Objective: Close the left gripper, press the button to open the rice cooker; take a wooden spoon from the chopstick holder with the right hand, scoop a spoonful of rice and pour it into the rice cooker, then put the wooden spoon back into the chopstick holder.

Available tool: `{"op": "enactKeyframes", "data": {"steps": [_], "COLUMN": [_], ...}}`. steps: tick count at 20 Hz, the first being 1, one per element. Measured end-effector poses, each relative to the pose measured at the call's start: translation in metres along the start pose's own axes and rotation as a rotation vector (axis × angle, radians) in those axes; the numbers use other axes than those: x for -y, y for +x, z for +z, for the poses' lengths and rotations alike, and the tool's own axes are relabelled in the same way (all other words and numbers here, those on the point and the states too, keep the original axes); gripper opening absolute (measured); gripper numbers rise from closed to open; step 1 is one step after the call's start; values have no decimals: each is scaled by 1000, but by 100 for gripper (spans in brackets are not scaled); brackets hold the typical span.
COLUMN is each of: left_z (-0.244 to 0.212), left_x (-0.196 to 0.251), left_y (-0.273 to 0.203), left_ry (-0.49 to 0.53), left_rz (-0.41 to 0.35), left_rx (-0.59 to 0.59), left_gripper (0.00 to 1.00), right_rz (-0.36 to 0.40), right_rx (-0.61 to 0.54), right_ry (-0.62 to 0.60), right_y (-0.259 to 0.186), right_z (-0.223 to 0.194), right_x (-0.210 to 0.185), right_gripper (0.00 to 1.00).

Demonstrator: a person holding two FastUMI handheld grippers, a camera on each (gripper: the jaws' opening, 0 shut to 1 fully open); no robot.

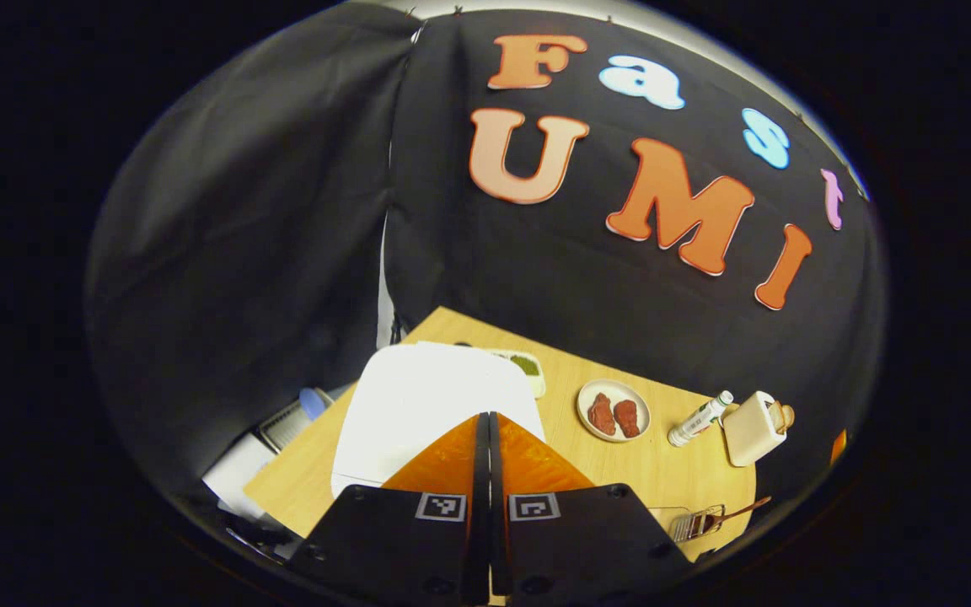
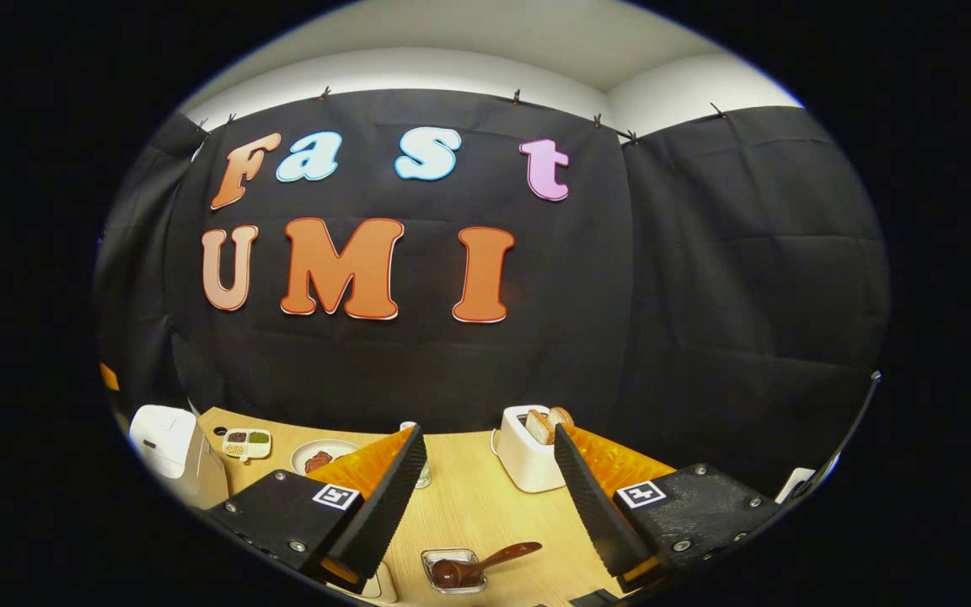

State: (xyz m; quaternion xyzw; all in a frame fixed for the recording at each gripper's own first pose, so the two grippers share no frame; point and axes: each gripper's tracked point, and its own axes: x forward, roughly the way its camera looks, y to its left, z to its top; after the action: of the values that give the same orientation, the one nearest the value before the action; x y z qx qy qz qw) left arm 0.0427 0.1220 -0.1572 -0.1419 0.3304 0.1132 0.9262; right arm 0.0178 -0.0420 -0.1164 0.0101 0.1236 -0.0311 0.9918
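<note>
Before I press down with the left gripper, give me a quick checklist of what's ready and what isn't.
1. Left gripper closed: ok, its fingers meet with no gap.
2. Left gripper over the rice cooker: ok, the tips sit above its white lid.
3. Lid state: still shut, so the press is not yet done.
4. Button under the tips: cannot tell, the fingers hide it.
5. Right gripper free for the spoon: ok, open and holding nothing.
6. Wooden spoon in reach: ok, it rests in a small clear dish on the table, just ahead of the right fingers.
</note>
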Motion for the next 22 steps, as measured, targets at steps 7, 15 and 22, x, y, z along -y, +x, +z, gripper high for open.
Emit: {"op": "enactKeyframes", "data": {"steps": [7, 15, 22], "left_z": [-35, -77, -77], "left_x": [-23, -27, -29], "left_y": [38, 67, 62], "left_ry": [-110, -169, -124], "left_rz": [-9, -29, -26], "left_rx": [-201, -353, -330], "left_gripper": [5, 5, 5], "right_rz": [-55, -76, -79], "right_rx": [-77, -168, -242], "right_ry": [-37, -34, 11], "right_y": [-5, -10, -10], "right_z": [-31, -68, -93], "right_x": [19, 24, 24], "right_gripper": [95, 95, 95]}}
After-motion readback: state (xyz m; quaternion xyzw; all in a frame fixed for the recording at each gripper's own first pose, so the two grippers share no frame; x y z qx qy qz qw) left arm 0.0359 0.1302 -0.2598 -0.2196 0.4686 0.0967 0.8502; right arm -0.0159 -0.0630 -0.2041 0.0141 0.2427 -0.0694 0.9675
